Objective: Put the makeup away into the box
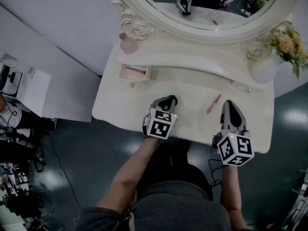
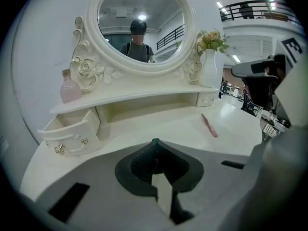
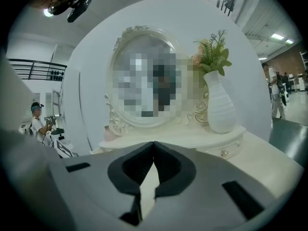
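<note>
A slim pink makeup stick (image 1: 213, 104) (image 2: 209, 125) lies on the white dressing table (image 1: 187, 88), between my two grippers and slightly beyond them. The small drawer (image 1: 121, 76) (image 2: 72, 134) at the left of the shelf stands pulled out, with a pink item (image 1: 136, 70) lying inside it. My left gripper (image 1: 169, 100) (image 2: 155, 141) hovers over the table's front middle, shut, with nothing visible between its jaws. My right gripper (image 1: 230, 103) (image 3: 154, 143) is to the right of the stick, also shut and empty.
A large oval mirror (image 1: 211, 4) in an ornate white frame rises at the back. A pink bottle (image 1: 128, 44) (image 2: 70, 88) stands on the shelf's left end, and a white vase (image 1: 264, 69) (image 3: 221, 105) with flowers on its right end. The table's front edge is just under my grippers.
</note>
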Demonstrator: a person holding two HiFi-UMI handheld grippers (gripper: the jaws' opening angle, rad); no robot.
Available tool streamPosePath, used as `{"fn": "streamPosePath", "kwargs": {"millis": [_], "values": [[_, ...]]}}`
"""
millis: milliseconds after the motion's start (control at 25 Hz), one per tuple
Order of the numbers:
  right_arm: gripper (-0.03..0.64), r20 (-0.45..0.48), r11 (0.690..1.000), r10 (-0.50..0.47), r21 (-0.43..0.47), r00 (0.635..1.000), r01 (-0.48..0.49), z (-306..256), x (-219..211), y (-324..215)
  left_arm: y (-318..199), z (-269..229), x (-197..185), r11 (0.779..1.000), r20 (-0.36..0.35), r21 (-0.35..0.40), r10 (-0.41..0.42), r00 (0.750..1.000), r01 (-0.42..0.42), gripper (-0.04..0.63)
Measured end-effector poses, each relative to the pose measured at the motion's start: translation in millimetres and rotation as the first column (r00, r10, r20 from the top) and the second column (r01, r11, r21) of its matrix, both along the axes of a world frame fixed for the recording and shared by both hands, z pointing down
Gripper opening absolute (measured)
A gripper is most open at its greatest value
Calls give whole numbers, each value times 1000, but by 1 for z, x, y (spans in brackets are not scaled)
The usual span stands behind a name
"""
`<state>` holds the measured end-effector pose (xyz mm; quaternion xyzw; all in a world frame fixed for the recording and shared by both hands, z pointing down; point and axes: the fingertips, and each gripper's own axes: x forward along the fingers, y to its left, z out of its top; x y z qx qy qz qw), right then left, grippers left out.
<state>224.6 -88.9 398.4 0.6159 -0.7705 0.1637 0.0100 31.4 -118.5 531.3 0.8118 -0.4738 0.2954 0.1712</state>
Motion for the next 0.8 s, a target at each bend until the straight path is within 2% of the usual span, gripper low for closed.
{"fn": "streamPosePath", "kwargs": {"millis": [320,800], "values": [[5,17,998,-56,20,998,55,-5,-14,-6,-10,-47,-14,994,-14,100,-48,999,49,6],[5,20,983,-180,48,983,179,-12,-52,-18,-21,-100,-52,967,-17,211,-140,990,141,6]]}}
